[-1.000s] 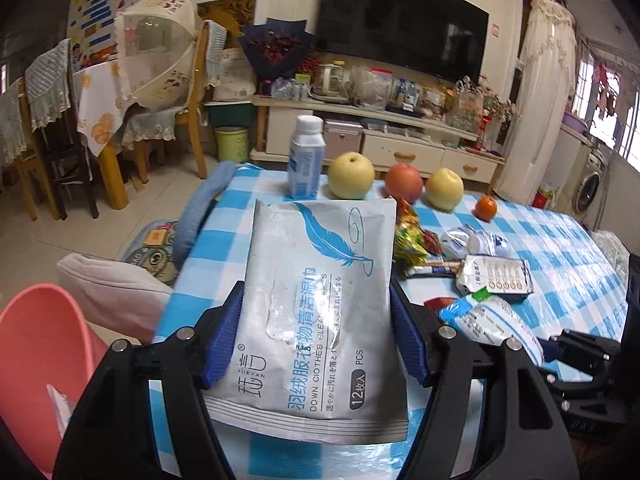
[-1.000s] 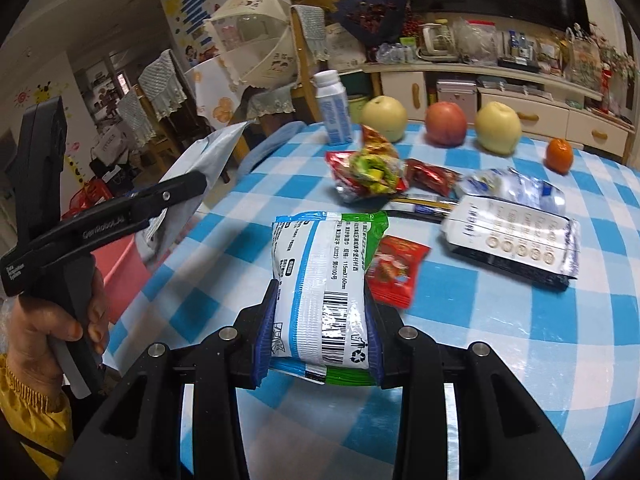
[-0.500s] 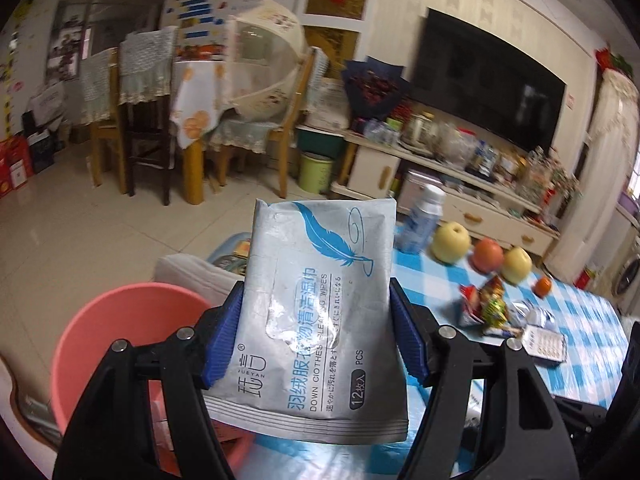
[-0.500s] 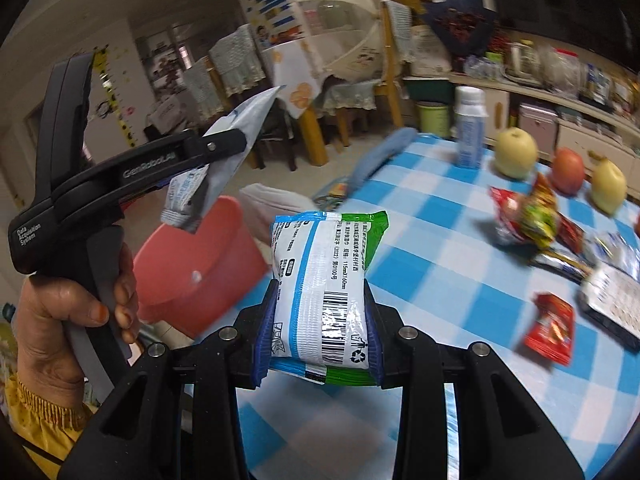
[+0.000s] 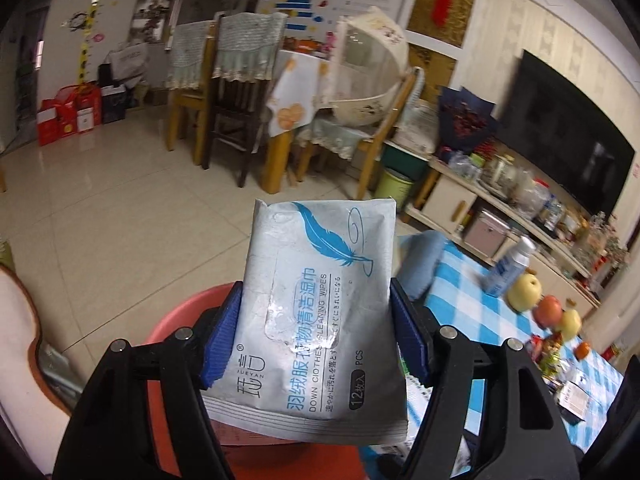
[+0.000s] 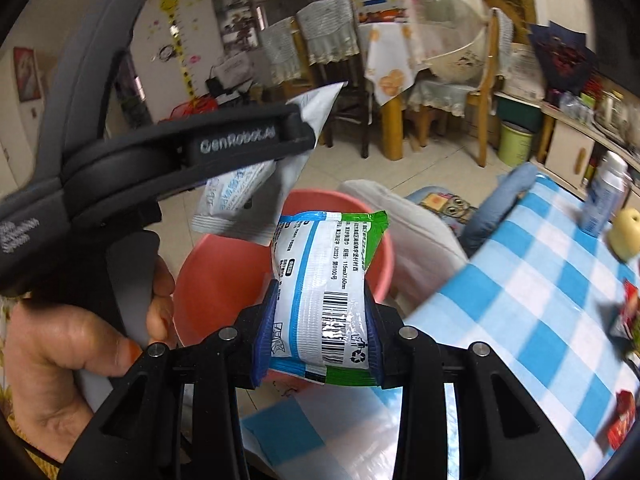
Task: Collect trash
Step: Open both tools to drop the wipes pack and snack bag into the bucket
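A tiled living room with lace-covered wooden chairs (image 5: 224, 92) now fills both views, where a second ago the blue-and-white checked tablecloth (image 6: 532, 292) did — it has slid to the right edge. The left gripper (image 5: 316, 334) is clamped on a grey wet-wipes pouch (image 5: 320, 304) with a blue feather, printed "JUEYAN", "DOWN CLOTHES CLEANING WIPES", "12 PCS". The right gripper (image 6: 318, 338) is clamped on a white, blue and green sachet (image 6: 324, 284) with a barcode and recycling mark. Both packets hang over the round pink plastic basin (image 6: 224, 276) on the floor. Only the right view shows the hand (image 6: 68, 352) gripping the left tool, lettered "GenRobot.AI".
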Demonstrator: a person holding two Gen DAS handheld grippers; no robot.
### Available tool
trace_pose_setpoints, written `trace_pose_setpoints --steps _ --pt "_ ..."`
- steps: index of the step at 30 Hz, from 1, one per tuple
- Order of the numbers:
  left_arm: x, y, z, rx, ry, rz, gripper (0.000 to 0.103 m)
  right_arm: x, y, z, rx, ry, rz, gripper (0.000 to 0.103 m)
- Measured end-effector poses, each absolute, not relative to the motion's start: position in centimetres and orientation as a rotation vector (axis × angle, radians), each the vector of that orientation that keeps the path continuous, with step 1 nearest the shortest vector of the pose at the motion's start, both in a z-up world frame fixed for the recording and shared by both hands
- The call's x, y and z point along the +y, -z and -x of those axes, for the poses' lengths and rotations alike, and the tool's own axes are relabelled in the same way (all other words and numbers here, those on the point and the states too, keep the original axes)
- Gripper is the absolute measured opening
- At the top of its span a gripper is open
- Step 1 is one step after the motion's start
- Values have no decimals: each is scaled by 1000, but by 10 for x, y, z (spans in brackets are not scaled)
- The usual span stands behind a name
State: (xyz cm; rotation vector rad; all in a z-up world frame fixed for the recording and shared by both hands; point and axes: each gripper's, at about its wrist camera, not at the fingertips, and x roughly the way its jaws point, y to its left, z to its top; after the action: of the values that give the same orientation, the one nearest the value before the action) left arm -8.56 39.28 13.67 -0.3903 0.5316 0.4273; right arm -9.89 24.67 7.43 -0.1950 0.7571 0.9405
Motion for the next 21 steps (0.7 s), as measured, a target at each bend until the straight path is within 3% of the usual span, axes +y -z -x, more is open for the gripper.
trace_pose_setpoints --steps 2,5,7,8,14,21 --pt "397 -134 88 534 -460 389 76 254 -67 96 769 -934 212 42" --pt "407 -134 93 523 -509 398 88 250 -63 92 774 -927 165 68" --pt "408 -134 96 512 -531 399 90 242 -63 90 765 -881 132 86" --pt "408 -133 95 510 -534 399 91 236 -64 88 763 -869 111 89" --pt "391 -137 93 454 -495 332 92 199 -69 85 725 -806 36 90" --pt "372 -144 91 392 -442 300 92 153 -77 94 599 -726 47 98"
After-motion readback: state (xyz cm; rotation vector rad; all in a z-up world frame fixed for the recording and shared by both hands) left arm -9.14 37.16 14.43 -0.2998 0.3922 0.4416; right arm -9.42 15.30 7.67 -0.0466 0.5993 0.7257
